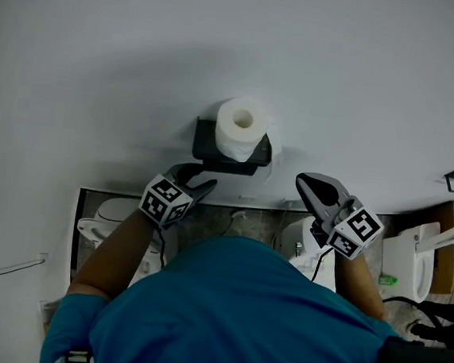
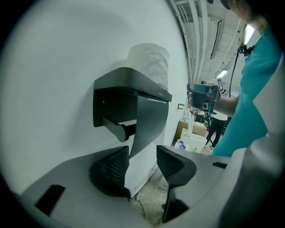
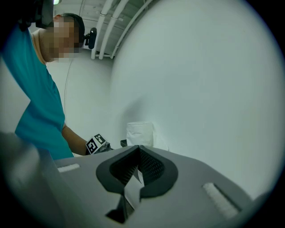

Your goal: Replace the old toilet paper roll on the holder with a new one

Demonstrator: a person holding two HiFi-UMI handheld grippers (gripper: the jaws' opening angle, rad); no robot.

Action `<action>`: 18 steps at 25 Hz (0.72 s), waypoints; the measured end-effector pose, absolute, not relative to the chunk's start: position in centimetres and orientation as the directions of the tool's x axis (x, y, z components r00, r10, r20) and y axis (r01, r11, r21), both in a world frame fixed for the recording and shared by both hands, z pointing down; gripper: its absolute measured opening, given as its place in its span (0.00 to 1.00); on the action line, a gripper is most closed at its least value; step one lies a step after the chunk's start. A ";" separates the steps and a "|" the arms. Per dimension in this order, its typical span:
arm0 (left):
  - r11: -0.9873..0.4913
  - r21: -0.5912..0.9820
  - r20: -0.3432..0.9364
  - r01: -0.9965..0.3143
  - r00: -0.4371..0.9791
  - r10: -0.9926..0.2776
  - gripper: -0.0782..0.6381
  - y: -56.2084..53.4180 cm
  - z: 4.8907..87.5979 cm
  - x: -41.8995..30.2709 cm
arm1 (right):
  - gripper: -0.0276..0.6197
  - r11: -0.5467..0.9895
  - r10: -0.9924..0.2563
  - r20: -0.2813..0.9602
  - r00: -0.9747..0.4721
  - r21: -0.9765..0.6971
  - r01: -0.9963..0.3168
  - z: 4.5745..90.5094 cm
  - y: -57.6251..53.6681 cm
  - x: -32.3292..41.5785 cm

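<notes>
A black wall holder (image 1: 212,142) carries a white toilet paper roll (image 1: 240,127) standing upright on its top shelf. In the left gripper view the roll (image 2: 149,61) sits on the shelf, the spindle arm (image 2: 116,130) under it is bare, and a dark front cover (image 2: 150,121) hangs down. My left gripper (image 1: 202,175) is just below and left of the holder, open; the cover's lower corner shows in the gap of my left gripper (image 2: 142,165), nothing pinched. My right gripper (image 1: 304,181) hangs right of the holder, shut and empty. From the right gripper (image 3: 139,167), the roll (image 3: 140,132) shows beyond the jaws.
The white wall (image 1: 103,61) fills most of the head view. Below it are white bathroom fixtures (image 1: 99,227), a cardboard box (image 1: 447,238) at the right and cables on the stone floor (image 1: 243,222). The person's teal shirt (image 1: 237,321) covers the lower middle.
</notes>
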State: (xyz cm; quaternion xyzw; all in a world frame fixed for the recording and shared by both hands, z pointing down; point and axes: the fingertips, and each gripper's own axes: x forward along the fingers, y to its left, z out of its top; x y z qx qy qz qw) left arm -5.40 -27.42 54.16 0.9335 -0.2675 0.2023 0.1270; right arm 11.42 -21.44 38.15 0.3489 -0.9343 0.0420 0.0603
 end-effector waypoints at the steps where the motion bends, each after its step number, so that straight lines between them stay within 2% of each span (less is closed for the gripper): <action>1: -0.827 0.127 0.447 -0.548 0.776 -0.446 0.38 -27.2 54.2 -5.4 | 0.05 0.755 -0.645 0.141 -0.751 -0.036 -0.655 38.2 -21.5 11.3; 12: -0.847 0.097 0.468 -0.522 0.775 -0.424 0.38 -25.2 54.4 -5.8 | 0.05 0.777 -0.624 0.135 -0.770 0.003 -0.630 37.5 -21.9 10.0; 15: -0.834 0.084 0.483 -0.545 0.754 -0.444 0.38 -25.8 54.8 -5.9 | 0.05 0.814 -0.581 0.173 -0.795 0.149 -0.562 35.0 -22.1 7.8; 18: -0.817 0.086 0.469 -0.570 0.747 -0.472 0.38 -26.6 54.6 -6.1 | 0.15 0.826 -0.551 0.317 -0.772 0.339 -0.450 32.3 -23.1 4.8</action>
